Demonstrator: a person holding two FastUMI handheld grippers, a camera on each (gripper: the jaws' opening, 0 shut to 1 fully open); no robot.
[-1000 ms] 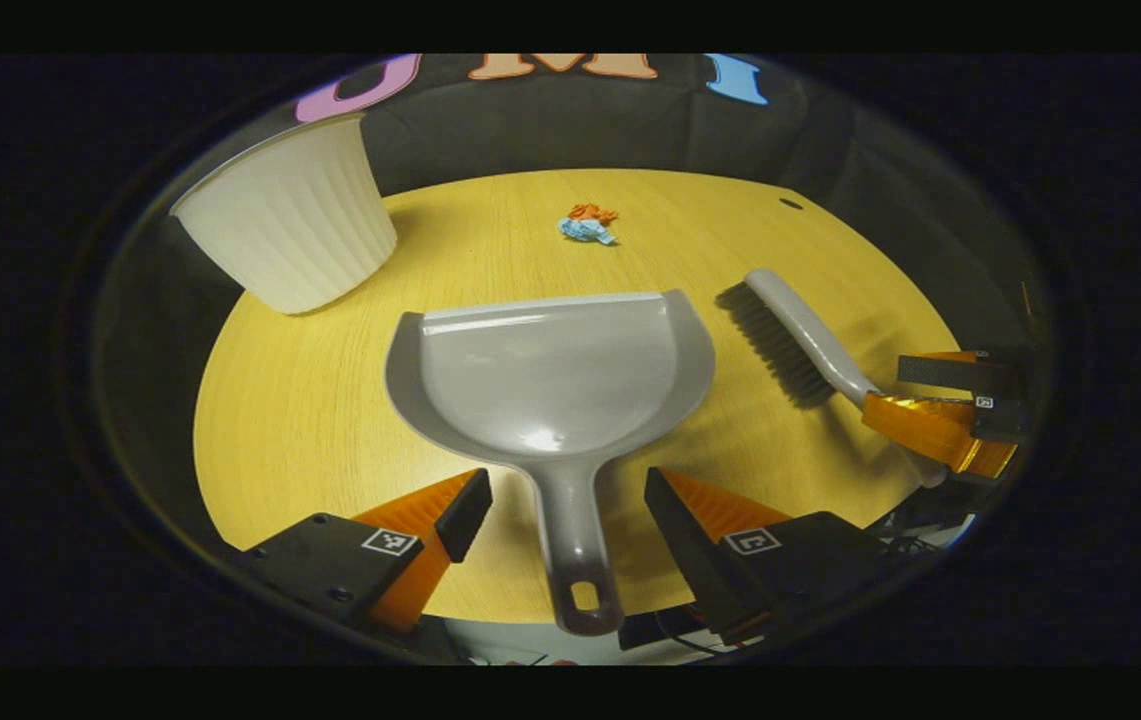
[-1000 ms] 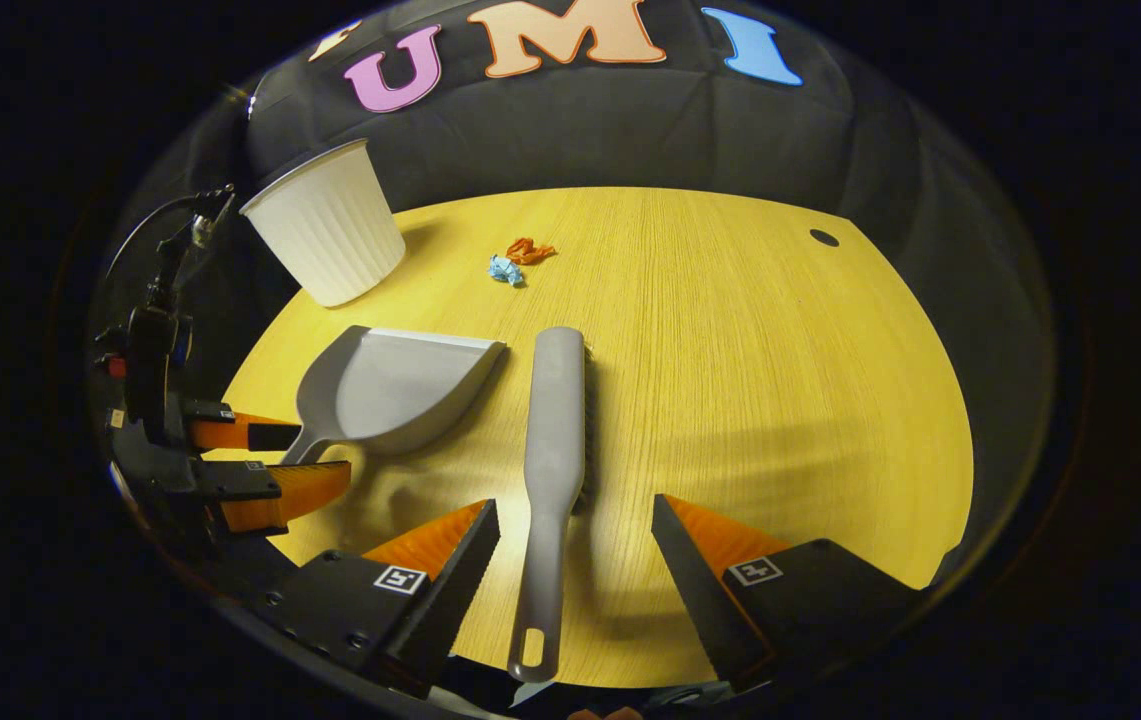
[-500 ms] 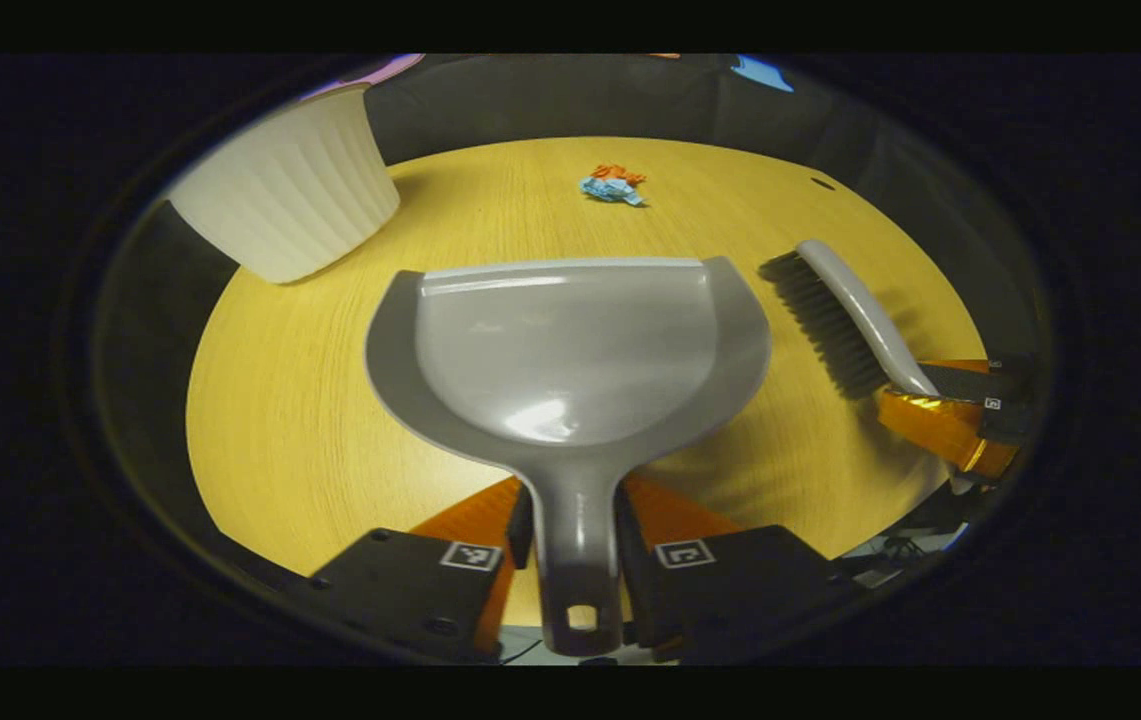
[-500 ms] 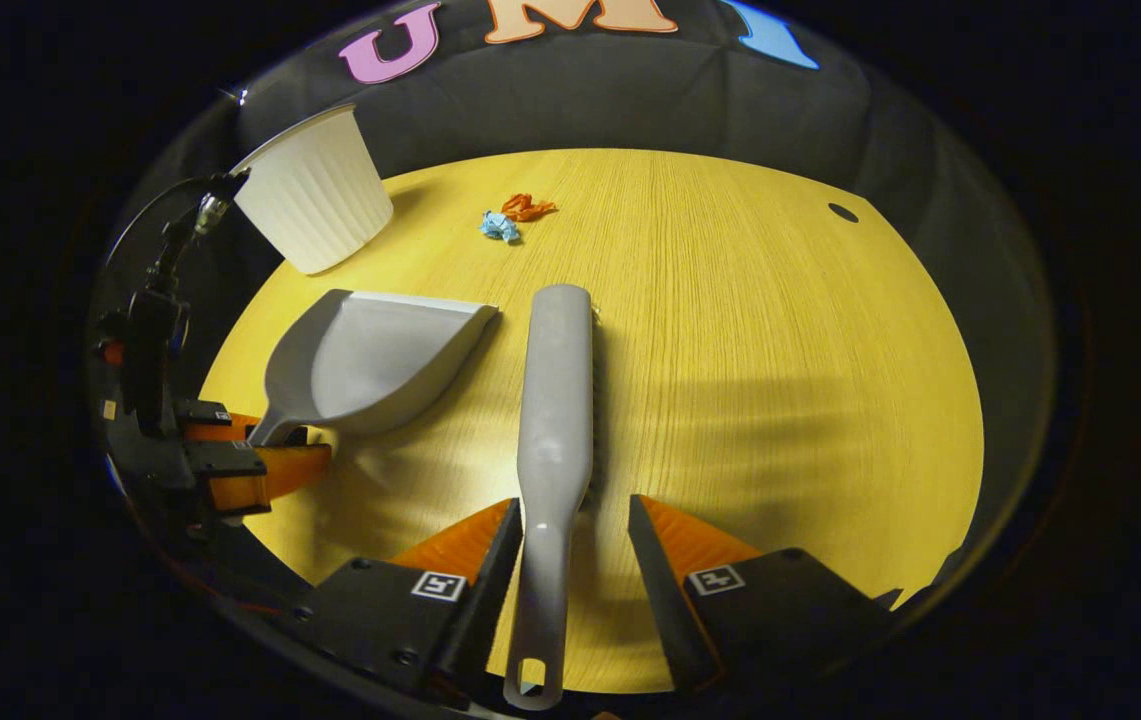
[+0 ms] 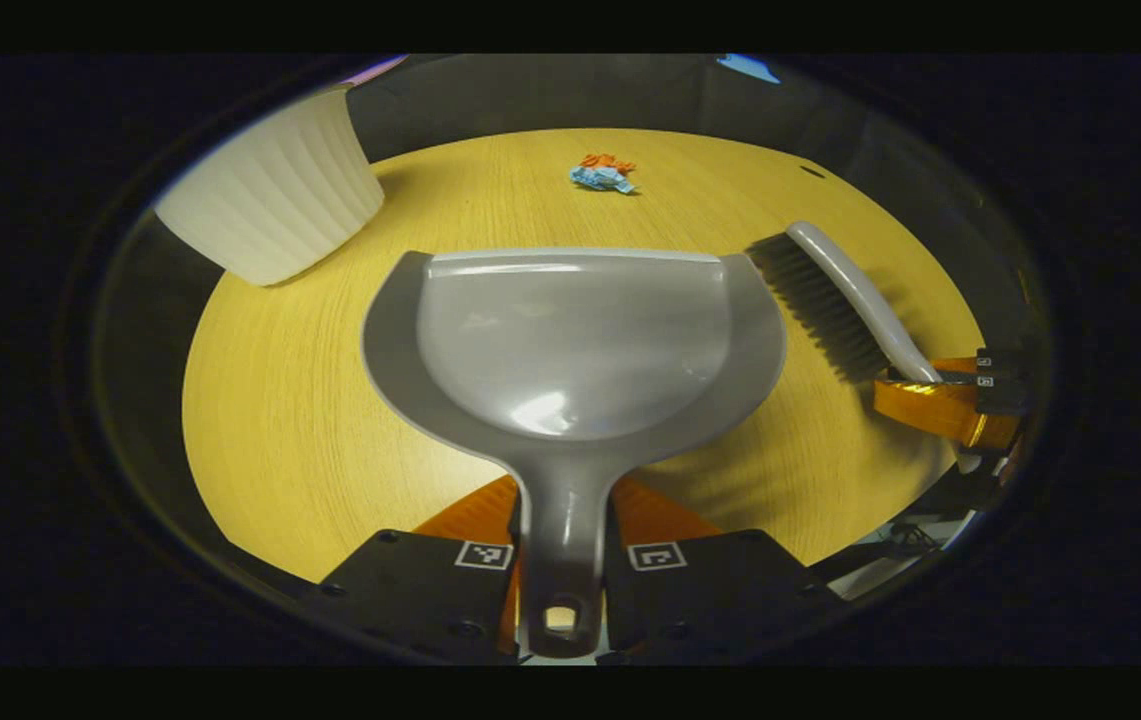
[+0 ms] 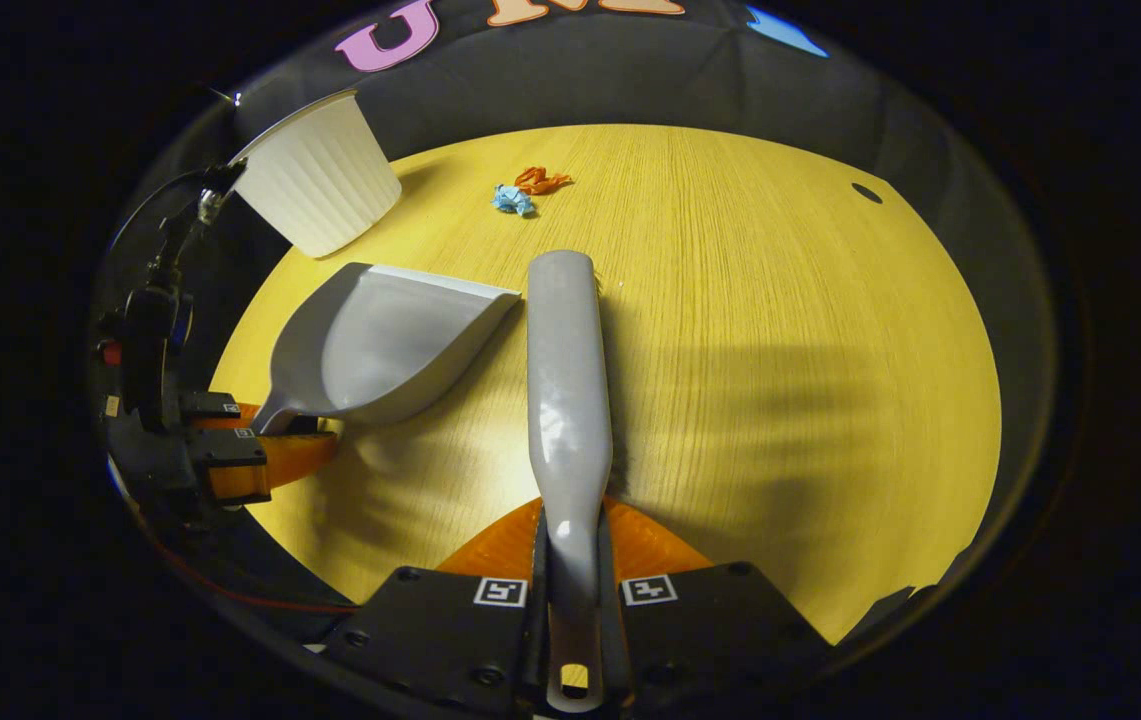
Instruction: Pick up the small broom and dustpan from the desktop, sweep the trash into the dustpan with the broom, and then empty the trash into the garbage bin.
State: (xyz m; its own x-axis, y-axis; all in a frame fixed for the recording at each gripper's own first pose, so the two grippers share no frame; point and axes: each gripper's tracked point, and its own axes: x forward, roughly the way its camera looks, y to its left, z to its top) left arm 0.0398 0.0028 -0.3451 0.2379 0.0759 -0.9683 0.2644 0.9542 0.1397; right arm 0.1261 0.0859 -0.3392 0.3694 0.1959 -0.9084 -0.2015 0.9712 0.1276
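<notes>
The grey dustpan (image 5: 570, 340) lies on the yellow wooden table (image 5: 280, 400), mouth toward the far side. My left gripper (image 5: 563, 520) is shut on its handle. In the right gripper view the grey broom (image 6: 565, 380) points away along the table, and my right gripper (image 6: 570, 560) is shut on its handle. The dustpan (image 6: 380, 340) and left gripper (image 6: 260, 450) sit to its left there. The broom (image 5: 835, 300) and right gripper (image 5: 950, 400) appear at the right of the left gripper view. Crumpled blue and orange trash (image 5: 605, 173) (image 6: 528, 190) lies beyond both tools.
A white ribbed garbage bin (image 5: 270, 200) (image 6: 315, 185) stands at the far left of the table. A small dark hole (image 6: 867, 192) marks the table's far right. The near table edge runs just under both grippers.
Both grippers went from open to shut: the left on the dustpan handle, the right on the broom handle. Both cameras have moved forward, closer to their tools.
</notes>
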